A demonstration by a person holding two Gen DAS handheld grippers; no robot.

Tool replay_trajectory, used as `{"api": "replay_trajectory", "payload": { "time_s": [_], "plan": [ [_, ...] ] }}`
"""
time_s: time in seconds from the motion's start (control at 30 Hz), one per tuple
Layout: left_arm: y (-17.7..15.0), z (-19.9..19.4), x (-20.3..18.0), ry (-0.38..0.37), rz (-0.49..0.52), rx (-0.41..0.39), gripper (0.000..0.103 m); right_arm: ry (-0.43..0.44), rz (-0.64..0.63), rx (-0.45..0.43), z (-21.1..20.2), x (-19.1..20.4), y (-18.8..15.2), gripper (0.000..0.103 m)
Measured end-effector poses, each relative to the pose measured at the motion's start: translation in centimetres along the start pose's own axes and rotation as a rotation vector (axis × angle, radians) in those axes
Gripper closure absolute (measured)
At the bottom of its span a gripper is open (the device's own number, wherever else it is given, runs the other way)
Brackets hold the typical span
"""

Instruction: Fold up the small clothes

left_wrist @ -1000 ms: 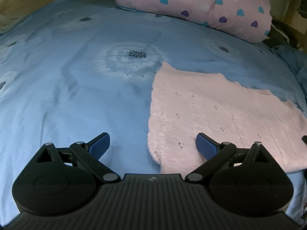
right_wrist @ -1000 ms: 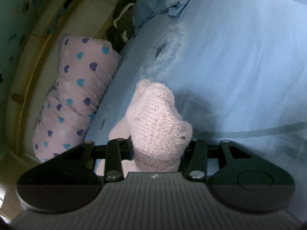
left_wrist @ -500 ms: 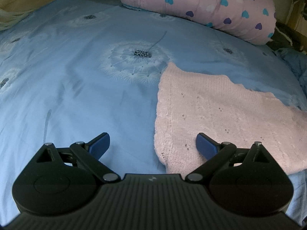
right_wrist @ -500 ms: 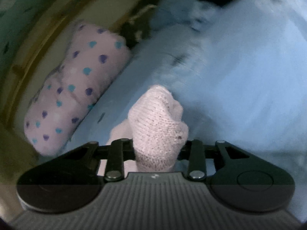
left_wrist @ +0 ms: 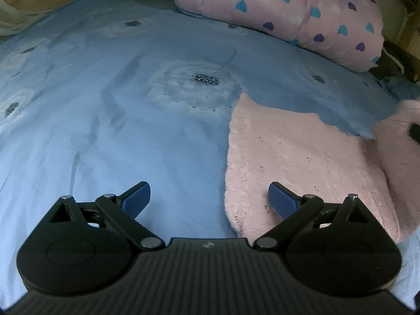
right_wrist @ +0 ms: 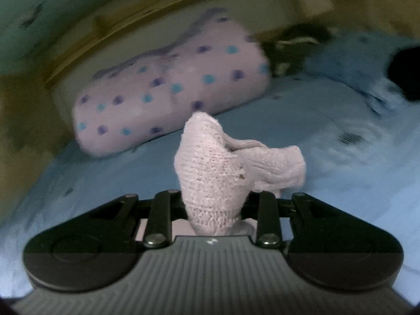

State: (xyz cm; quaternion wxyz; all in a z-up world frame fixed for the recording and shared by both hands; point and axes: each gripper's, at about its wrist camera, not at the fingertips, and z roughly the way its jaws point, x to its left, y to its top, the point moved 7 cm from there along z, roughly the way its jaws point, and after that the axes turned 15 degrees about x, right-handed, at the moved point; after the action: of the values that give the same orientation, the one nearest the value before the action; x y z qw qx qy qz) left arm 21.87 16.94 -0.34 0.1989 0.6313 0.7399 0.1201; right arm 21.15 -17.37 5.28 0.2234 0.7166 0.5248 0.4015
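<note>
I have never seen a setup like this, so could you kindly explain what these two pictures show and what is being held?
There is no robot: a person holds a two-finger tool in each hand, with a camera on each looking along its fingers. One picture is from the left tool, which is open and empty above a blue bedsheet. A pink knitted garment lies there, with a heart-patterned pillow behind. The other picture is from the right tool, whose jaws are closing on a bunched part of that garment.

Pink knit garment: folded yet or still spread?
Mostly spread: the pink knit garment lies flat on the blue bedsheet, with one end bunched between the closing jaws of the right gripper, lifted off the sheet.
</note>
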Motion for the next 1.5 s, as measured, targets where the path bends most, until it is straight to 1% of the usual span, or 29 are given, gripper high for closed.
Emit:
{"api": "replay_trajectory", "payload": {
  "time_s": [0.1, 0.17, 0.2, 0.3, 0.33, 0.43, 0.5, 0.57, 0.6, 0.63, 0.67, 0.73, 0.77, 0.8, 0.87, 0.9, 0.93, 0.97, 1.0, 1.03, 1.1, 1.17, 1.27, 1.4, 1.5],
  "plan": [
    [0.0, 0.1, 0.8, 0.005, -0.021, 0.011, 0.004, 0.038, -0.116, 0.050, 1.3, 3.9, -1.1, 0.071],
    [0.1, 0.2, 1.5, 0.007, -0.036, 0.019, 0.004, 0.075, -0.158, 0.116, 2.9, 5.5, -2.6, 0.071],
    [0.1, 0.2, 1.8, 0.007, -0.044, 0.022, 0.004, 0.081, -0.168, 0.145, 3.6, 5.9, -3.4, 0.071],
    [0.2, 0.2, 2.8, 0.008, -0.068, 0.027, 0.004, 0.066, -0.204, 0.222, 5.6, 6.2, -6.1, 0.071],
    [0.2, 0.1, 3.1, 0.008, -0.073, 0.026, 0.004, 0.065, -0.209, 0.228, 6.0, 6.1, -6.5, 0.071],
    [0.2, 0.0, 3.6, 0.009, -0.090, 0.026, 0.004, 0.062, -0.252, 0.204, 5.9, 6.0, -7.1, 0.072],
    [0.2, -0.1, 3.9, 0.007, -0.100, 0.024, 0.004, 0.068, -0.223, 0.212, 5.7, 6.0, -6.8, 0.072],
    [0.2, -0.3, 4.0, 0.005, -0.107, 0.018, 0.004, 0.079, -0.163, 0.196, 5.2, 6.0, -5.2, 0.073],
    [0.3, -0.4, 4.2, 0.005, -0.110, 0.014, 0.004, 0.083, -0.161, 0.170, 5.0, 7.0, -4.3, 0.073],
    [0.3, -0.6, 4.5, 0.006, -0.116, 0.010, 0.004, 0.084, -0.190, 0.130, 4.5, 8.1, -3.4, 0.073],
    [0.4, -0.7, 4.9, 0.009, -0.127, 0.005, 0.004, 0.083, -0.254, 0.091, 3.9, 9.5, -2.8, 0.073],
    [0.7, -1.0, 5.7, 0.022, -0.157, -0.005, 0.004, 0.105, -0.410, 0.051, 2.7, 12.2, -3.4, 0.073],
    [0.7, -1.1, 6.3, 0.027, -0.175, -0.010, 0.004, 0.128, -0.502, 0.050, 2.3, 13.7, -4.4, 0.073],
    [0.8, -1.1, 6.6, 0.028, -0.187, -0.012, 0.004, 0.149, -0.577, 0.065, 2.2, 14.9, -5.8, 0.073],
    [0.7, -1.2, 7.0, 0.020, -0.195, -0.011, 0.004, 0.199, -0.692, 0.147, 2.8, 16.5, -9.4, 0.073],
    [0.6, -1.3, 7.1, 0.018, -0.193, -0.012, 0.004, 0.224, -0.717, 0.206, 3.4, 16.8, -11.1, 0.072],
    [0.6, -1.4, 7.1, 0.017, -0.188, -0.016, 0.004, 0.233, -0.726, 0.259, 4.1, 16.9, -12.8, 0.069],
    [0.7, -1.6, 7.1, 0.016, -0.183, -0.025, 0.004, 0.218, -0.734, 0.238, 4.3, 16.8, -14.0, 0.068],
    [0.7, -1.8, 7.1, 0.014, -0.181, -0.034, 0.004, 0.203, -0.756, 0.187, 3.9, 16.9, -14.5, 0.068],
    [0.8, -2.0, 7.0, 0.010, -0.179, -0.044, 0.004, 0.194, -0.771, 0.172, 3.7, 17.0, -14.7, 0.065],
    [1.0, -2.4, 6.8, -0.011, -0.180, -0.063, 0.004, 0.218, -0.739, 0.189, 3.3, 17.0, -14.5, 0.059],
    [1.4, -3.1, 6.2, -0.045, -0.175, -0.090, 0.004, 0.267, -0.664, 0.211, 2.8, 16.5, -13.7, 0.052],
    [1.6, -4.2, 4.7, -0.088, -0.147, -0.137, 0.004, 0.346, -0.577, 0.223, 1.5, 15.6, -13.0, 0.048],
    [1.6, -4.9, 2.3, -0.135, -0.094, -0.169, 0.004, 0.406, -0.526, 0.210, -1.5, 14.2, -12.5, 0.047],
    [1.6, -4.6, 0.5, -0.168, -0.063, -0.163, 0.005, 0.412, -0.485, 0.190, -2.8, 12.7, -11.7, 0.047]
  ]
}}
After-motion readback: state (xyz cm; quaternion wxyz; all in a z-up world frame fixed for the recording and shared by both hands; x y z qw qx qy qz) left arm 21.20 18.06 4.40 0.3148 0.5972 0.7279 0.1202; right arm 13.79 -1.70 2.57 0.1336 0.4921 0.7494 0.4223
